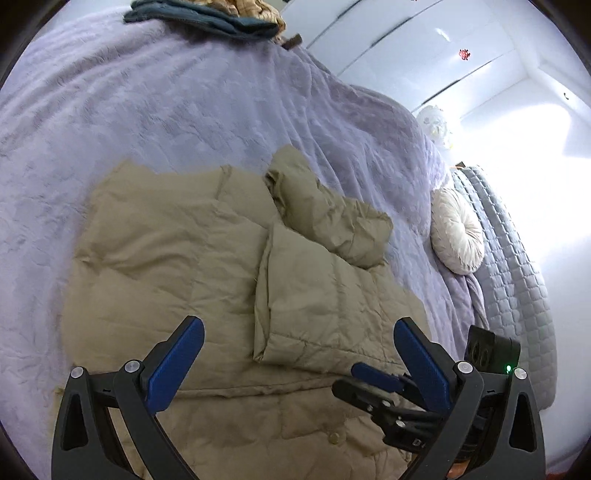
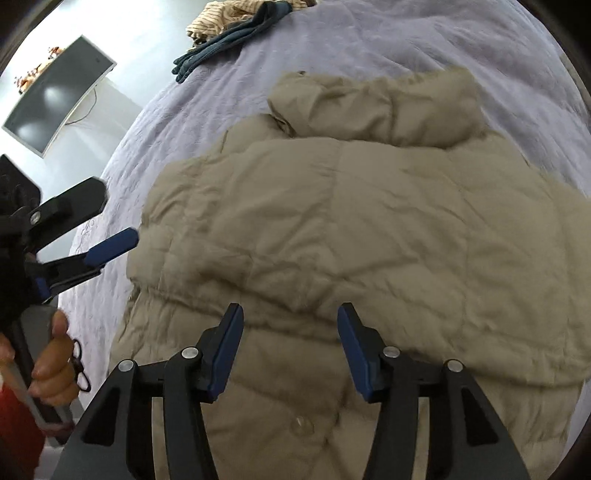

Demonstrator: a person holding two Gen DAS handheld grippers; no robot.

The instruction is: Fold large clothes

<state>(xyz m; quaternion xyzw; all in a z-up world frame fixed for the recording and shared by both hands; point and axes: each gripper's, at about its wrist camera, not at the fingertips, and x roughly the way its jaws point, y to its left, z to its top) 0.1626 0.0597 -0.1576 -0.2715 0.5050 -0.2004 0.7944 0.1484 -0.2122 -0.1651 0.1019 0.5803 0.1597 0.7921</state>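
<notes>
A khaki quilted puffer jacket lay spread on a bed covered with a lilac plush blanket, filling the lower middle of both views. One sleeve had already been folded across the body and lay crumpled toward the right of centre in the left wrist view, with a folded panel below it. The left tongs hung above the jacket's lower part, jaws wide apart with nothing between them. The right tongs hovered over the jacket's middle seam, jaws likewise parted and empty, their pads clear of the fabric. In the right wrist view a hand at the lower left gripped the left tool's handle.

The job looked to be midway: one side was tucked in, and both tools were between grasps. The next move probably called for lowering each tool to a jacket edge, most likely the hem near the bottom of the frame, pinching through the thick padding and carrying it up toward the collar. A dark folded garment lay at the top of the frame.
</notes>
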